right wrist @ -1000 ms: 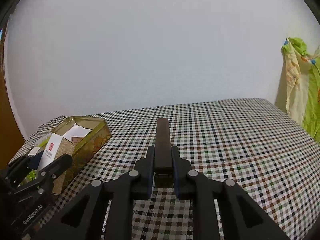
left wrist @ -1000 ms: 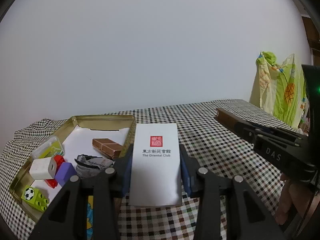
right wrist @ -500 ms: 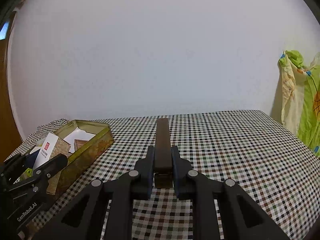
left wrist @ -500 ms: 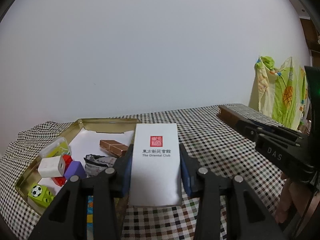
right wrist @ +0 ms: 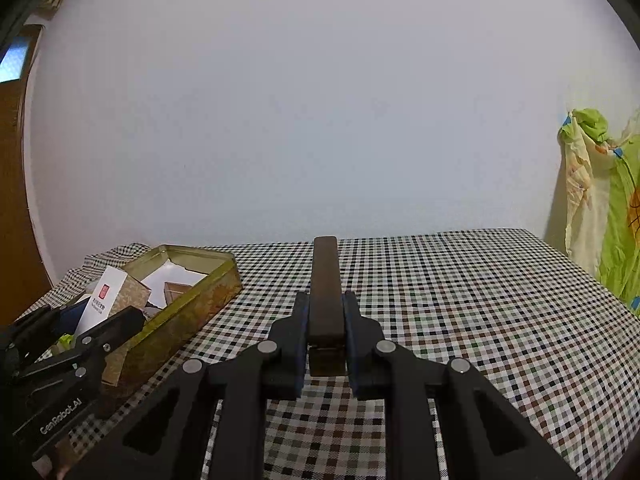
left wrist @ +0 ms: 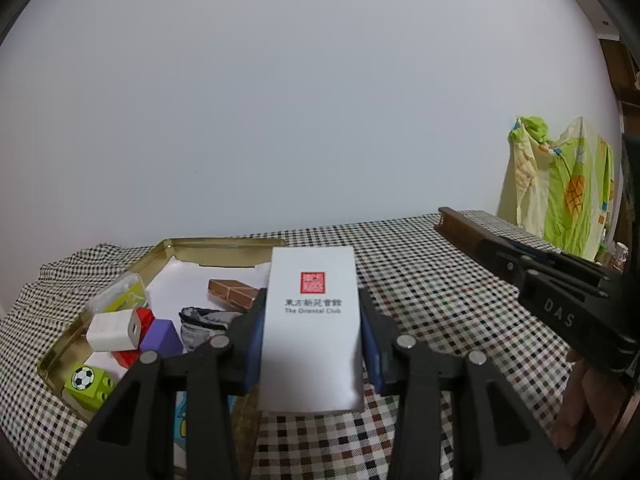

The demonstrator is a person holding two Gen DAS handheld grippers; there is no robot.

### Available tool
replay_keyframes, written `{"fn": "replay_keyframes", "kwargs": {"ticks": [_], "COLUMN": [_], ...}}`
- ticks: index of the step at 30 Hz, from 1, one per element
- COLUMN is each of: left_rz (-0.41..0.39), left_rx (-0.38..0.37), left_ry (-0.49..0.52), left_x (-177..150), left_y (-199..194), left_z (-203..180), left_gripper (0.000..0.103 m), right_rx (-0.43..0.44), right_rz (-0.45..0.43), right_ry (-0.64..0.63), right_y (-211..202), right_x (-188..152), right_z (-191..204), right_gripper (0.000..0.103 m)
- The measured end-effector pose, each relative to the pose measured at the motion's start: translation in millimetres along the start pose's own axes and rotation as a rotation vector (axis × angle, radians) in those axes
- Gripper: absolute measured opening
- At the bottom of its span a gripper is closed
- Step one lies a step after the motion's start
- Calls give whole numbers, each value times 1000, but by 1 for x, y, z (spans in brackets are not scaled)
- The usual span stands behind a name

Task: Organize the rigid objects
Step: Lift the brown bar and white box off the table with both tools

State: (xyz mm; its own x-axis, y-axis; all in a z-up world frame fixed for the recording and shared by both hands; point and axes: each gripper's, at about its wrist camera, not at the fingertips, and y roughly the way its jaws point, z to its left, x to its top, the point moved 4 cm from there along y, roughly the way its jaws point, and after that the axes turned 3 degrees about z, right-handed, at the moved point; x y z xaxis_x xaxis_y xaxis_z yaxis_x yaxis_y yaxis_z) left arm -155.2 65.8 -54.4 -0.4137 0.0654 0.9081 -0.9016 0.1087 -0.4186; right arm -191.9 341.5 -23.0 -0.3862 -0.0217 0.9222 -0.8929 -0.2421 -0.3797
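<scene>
The white box (left wrist: 312,328) is pinched in the left tongs (left wrist: 312,344) over the near edge of the gold tin (left wrist: 160,254) at the worktop's (right wrist: 460,300) left end, while the right tongs (right wrist: 325,344) clamp a dark brown bar (right wrist: 326,292) above the checked cloth.

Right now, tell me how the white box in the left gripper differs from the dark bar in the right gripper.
The white box is broad and flat with a red seal and printed text; the dark brown bar is narrow, long and unmarked. The box fills wide-set jaws of the left gripper, while the bar sits in the nearly closed right gripper. Both are clamped and held above the checkered tablecloth.
</scene>
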Motion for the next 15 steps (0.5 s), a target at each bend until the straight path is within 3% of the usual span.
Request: {"fn": "replay_keyframes", "kwargs": {"ticks": [15], "left_rz": [-31], "left_rx": [22], "left_ry": [-27], "left_x": [-3], "left_y": [-15], "left_z": [14], "left_gripper": [40], "right_rx": [1], "right_rz": [-31], "right_ry": [-37], "right_y": [-9], "right_x": [-3], "right_z": [12], "right_gripper": [18]}}
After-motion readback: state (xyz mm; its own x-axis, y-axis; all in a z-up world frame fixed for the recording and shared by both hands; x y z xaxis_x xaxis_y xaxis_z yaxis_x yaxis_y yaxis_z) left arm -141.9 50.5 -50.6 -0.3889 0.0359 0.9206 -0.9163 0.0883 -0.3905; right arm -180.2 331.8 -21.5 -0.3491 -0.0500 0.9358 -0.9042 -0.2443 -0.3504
